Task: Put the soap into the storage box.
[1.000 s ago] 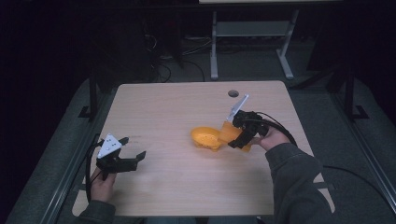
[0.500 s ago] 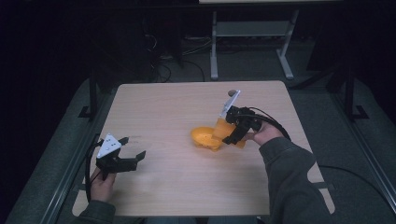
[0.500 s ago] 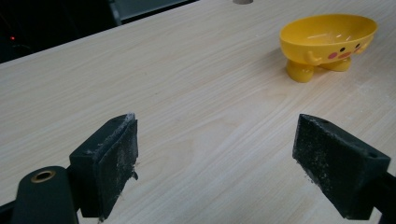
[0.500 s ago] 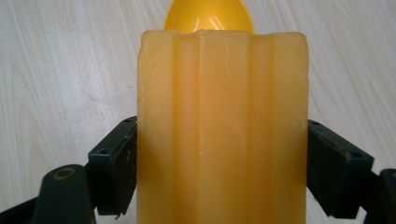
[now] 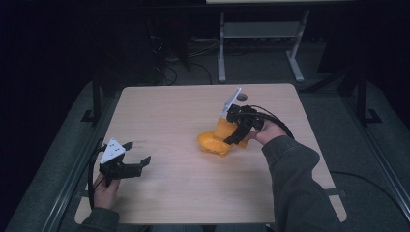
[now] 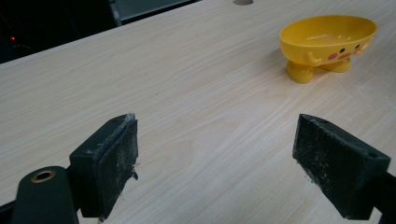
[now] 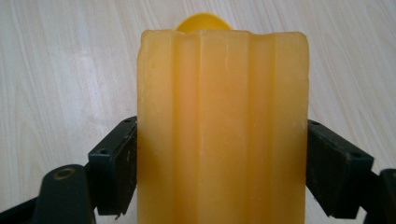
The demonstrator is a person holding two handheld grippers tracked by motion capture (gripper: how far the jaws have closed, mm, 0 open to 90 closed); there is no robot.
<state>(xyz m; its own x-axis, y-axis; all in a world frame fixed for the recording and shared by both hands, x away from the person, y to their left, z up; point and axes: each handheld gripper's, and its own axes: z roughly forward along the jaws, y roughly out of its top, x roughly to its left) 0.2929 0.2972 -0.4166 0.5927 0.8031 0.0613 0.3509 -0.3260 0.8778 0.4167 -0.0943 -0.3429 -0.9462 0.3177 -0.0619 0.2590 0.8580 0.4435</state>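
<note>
A yellow footed dish with a small face (image 5: 214,143) (image 6: 328,41) stands right of the table's middle. Just above its right side my right gripper (image 5: 232,133) (image 7: 219,175) is shut on an orange ribbed soap block (image 5: 224,128) (image 7: 222,126), its jaws pressing both sides. Past the block's top edge a sliver of the dish (image 7: 203,22) shows. My left gripper (image 5: 138,158) (image 6: 219,163) rests open near the table's front left, jaws wide apart with nothing between them, pointed toward the dish.
The light wooden table (image 5: 174,116) has a round hole (image 5: 240,96) near its far edge. Behind the table stand a metal frame (image 5: 261,34) and loose cables on a dark floor.
My right gripper has carried the orange block leftward and tipped it more upright, bringing it over the dish's right side. The left gripper has stayed put.
</note>
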